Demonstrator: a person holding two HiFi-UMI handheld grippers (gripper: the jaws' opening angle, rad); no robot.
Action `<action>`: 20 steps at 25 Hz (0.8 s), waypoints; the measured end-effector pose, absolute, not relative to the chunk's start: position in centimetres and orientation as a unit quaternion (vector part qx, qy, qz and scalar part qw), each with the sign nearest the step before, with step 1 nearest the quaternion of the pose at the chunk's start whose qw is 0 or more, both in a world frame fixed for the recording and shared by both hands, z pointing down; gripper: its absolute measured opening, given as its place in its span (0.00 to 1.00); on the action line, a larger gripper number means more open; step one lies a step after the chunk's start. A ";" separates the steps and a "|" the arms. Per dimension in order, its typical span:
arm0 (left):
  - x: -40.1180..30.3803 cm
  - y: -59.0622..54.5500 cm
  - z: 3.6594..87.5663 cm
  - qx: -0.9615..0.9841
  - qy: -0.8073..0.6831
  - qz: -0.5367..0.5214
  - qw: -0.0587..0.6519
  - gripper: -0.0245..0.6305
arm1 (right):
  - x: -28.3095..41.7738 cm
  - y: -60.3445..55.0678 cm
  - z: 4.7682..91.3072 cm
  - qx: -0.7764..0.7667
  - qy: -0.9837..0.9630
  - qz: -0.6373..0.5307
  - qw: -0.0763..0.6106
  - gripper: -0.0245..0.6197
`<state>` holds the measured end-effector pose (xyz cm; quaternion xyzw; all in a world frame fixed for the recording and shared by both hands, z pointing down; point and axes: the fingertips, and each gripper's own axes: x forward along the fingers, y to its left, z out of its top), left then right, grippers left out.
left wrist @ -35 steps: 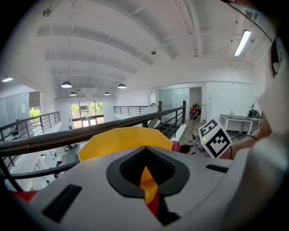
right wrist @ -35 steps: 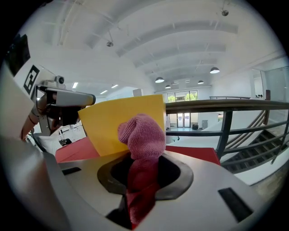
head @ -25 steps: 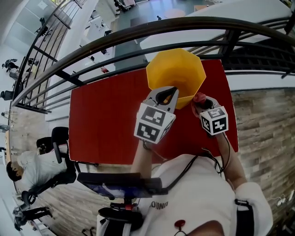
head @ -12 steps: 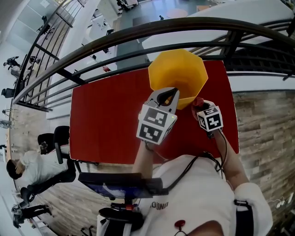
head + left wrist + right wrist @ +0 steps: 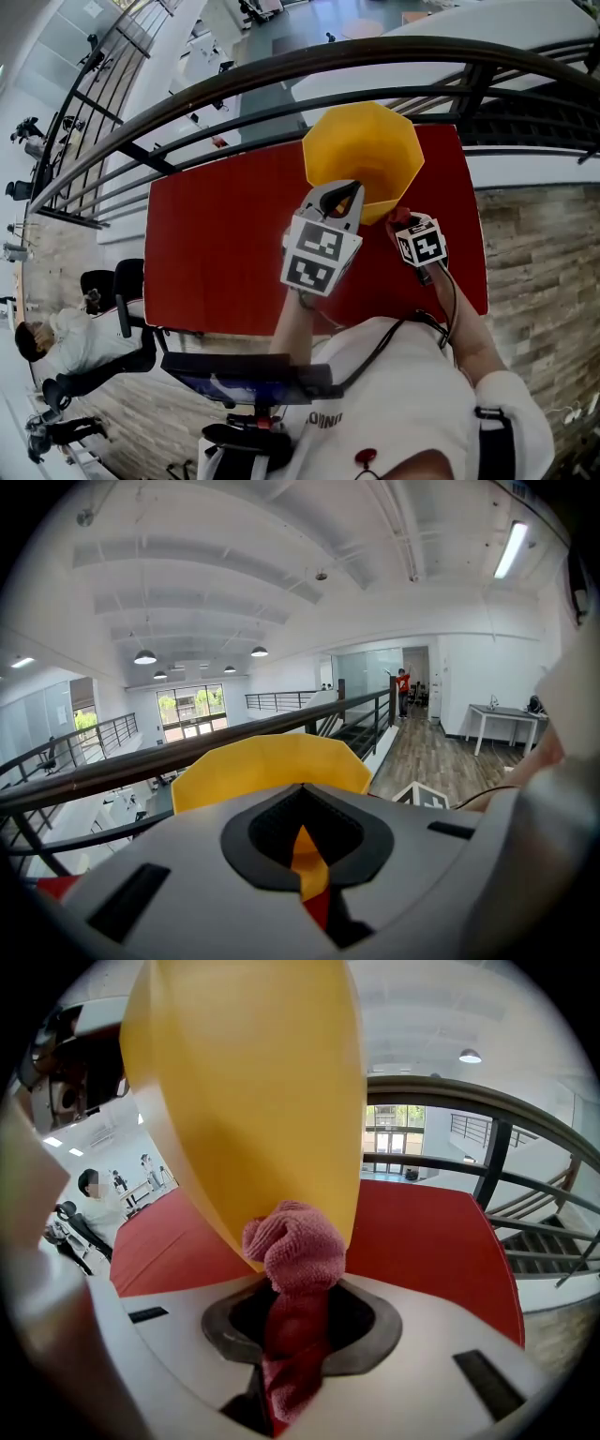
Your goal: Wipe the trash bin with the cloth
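Yellow plastic, thin-walled and apparently empty, is what the trash bin (image 5: 362, 141) looks like, and that is the main worry. It stands on the red desk (image 5: 216, 244) close to the far edge, just in front of the railing (image 5: 234, 82).

The right tongs (image 5: 403, 219) are clamped on a bunched pink cloth (image 5: 296, 1239). The wad presses the bin's outer wall low down, near where the wall meets the desk.

The left tongs (image 5: 345, 195) are closed at the bin's near rim. Yellow shows through their slot, but whether they actually pinch the wall cannot be told.

If they only rest there, a firm sideways stroke from the cloth could slide the light bin, rock it, or nudge it toward the far edge and the drop beyond the railing.

A second risk is the cloth itself. Only a small knob of it sticks out past the tongs, so drag against the plastic could tug it loose. The hard tips could also scrape the wall instead of wiping it.

So low on the wall, the wad may catch on the desk surface too.
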<state>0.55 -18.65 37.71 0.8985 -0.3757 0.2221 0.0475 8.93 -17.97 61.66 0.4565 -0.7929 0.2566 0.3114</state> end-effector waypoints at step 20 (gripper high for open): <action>1.0 -14.6 39.5 0.902 -0.204 0.381 -0.007 0.23 | 17.2 -20.5 50.7 0.566 -0.776 0.227 0.162 0.19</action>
